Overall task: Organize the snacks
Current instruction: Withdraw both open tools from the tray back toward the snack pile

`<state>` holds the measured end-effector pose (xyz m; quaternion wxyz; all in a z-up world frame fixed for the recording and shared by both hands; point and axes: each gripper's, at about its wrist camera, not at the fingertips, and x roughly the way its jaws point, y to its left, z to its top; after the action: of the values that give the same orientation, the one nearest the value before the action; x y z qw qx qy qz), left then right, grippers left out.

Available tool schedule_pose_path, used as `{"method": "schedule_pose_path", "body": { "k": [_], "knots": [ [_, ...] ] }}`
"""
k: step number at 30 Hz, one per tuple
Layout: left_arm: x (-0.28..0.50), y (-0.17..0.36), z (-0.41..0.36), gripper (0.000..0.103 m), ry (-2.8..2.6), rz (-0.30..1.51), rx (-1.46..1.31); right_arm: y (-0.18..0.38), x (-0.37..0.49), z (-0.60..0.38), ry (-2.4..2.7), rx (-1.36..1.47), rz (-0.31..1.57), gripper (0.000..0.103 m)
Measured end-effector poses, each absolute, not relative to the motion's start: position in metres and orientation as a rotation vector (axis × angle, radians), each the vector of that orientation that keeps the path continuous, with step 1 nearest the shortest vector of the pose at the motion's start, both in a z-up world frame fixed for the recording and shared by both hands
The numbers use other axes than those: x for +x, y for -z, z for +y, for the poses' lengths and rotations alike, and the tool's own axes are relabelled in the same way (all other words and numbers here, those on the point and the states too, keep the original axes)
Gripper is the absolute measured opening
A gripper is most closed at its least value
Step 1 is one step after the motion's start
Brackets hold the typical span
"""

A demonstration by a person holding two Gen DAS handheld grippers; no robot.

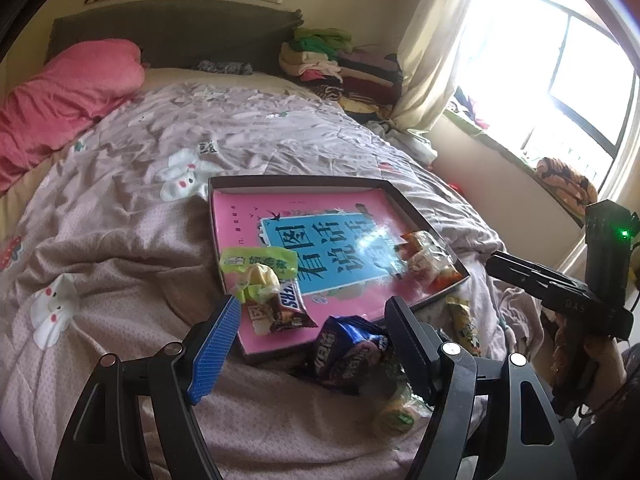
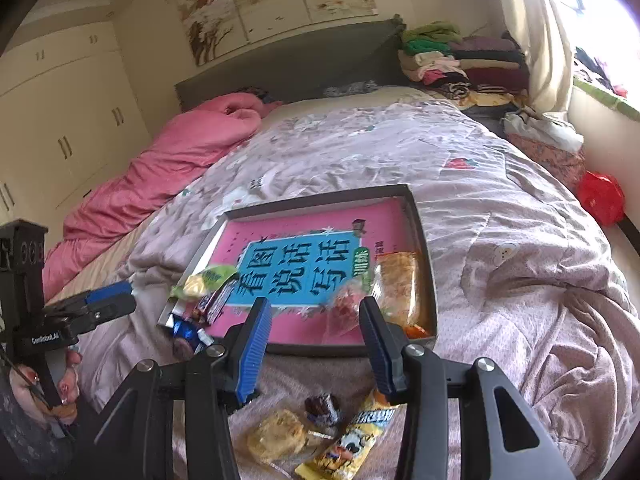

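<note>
While both my tongs, left tongs (image 1: pixel 312 344) and right tongs (image 2: pixel 316 344), hung apart and empty, the shallow box (image 2: pixel 424 240) lay mid-frame on the soft bed (image 2: pixel 500 220). Below it, lower centre, the yellow packet (image 2: pixel 352 444) looked light, crinkly, slippery; I judged its middle the best hold.

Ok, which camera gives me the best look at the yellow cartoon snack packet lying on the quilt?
Right wrist: the yellow cartoon packet lies unobstructed on the quilt below the open right gripper. Left wrist shows only a partly hidden sliver.
</note>
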<state>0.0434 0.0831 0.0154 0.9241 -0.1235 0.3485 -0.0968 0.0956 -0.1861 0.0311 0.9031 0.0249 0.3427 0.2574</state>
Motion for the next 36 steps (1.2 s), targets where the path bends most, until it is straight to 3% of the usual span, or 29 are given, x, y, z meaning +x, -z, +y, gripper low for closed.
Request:
{"method": "schedule_pose_path", "body": {
  "k": [36],
  "knots": [
    [0.009, -0.009, 0.033, 0.076, 0.262, 0.767, -0.087, 0.008, 0.041, -0.165, -0.658, -0.039, 0.888, 0.049]
  ]
}}
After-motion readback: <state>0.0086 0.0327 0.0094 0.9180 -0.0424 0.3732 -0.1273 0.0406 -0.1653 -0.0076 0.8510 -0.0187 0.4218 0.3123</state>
